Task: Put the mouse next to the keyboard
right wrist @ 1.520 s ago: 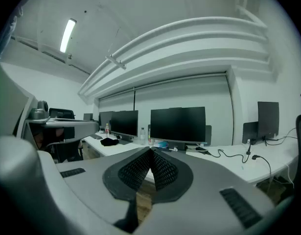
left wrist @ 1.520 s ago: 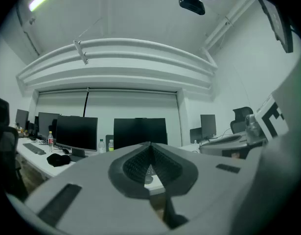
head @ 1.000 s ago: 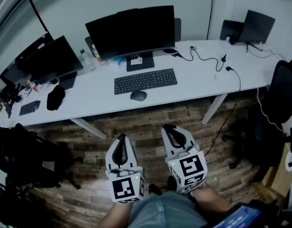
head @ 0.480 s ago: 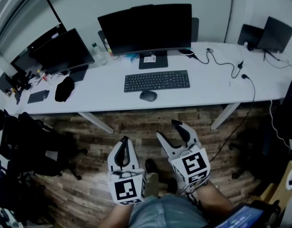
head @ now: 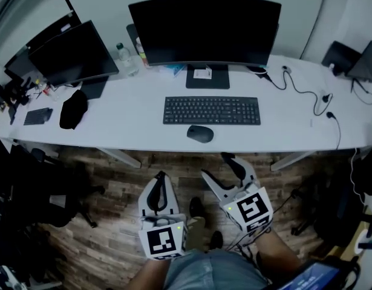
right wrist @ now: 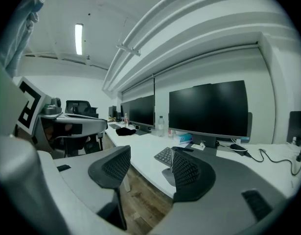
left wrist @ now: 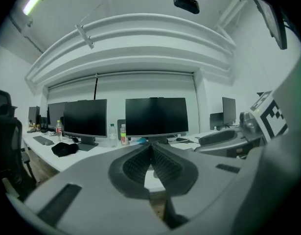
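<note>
- On the white surface (head: 131,122), just in front of the keyboard (head: 211,110): black mouse (head: 200,133), lying flat, close to the keyboard's front edge but apart from it, a little left of its middle.
- Behind the keyboard: large monitor (head: 204,29) on its stand, screen black.
- Left of the keyboard, well apart: second monitor (head: 74,53), also dark, with a black lump (head: 72,109) of cloth-like stuff in front of it and a bottle (head: 121,52) between the two screens.
- Right of the keyboard: thin black cables (head: 300,89) trailing over the surface.
- Nearer than the keyboard, off the surface and over the wooden floor (head: 107,192): left gripper (head: 159,177), jaws pressed together with nothing held. Seen from its own camera, left gripper (left wrist: 151,153) with ribbed pads meeting in a single line, pointing toward the large monitor.
- Also nearer than the keyboard, to the right of the left gripper: right gripper (head: 219,169), jaws spread wide, having just been opening, gap empty. Seen from its own camera, right gripper (right wrist: 150,153) with only floor and the surface's edge between the pads, and the keyboard (right wrist: 165,155) beyond the right-hand pad.
- Both well apart from the mouse, touching nothing on the surface.
</note>
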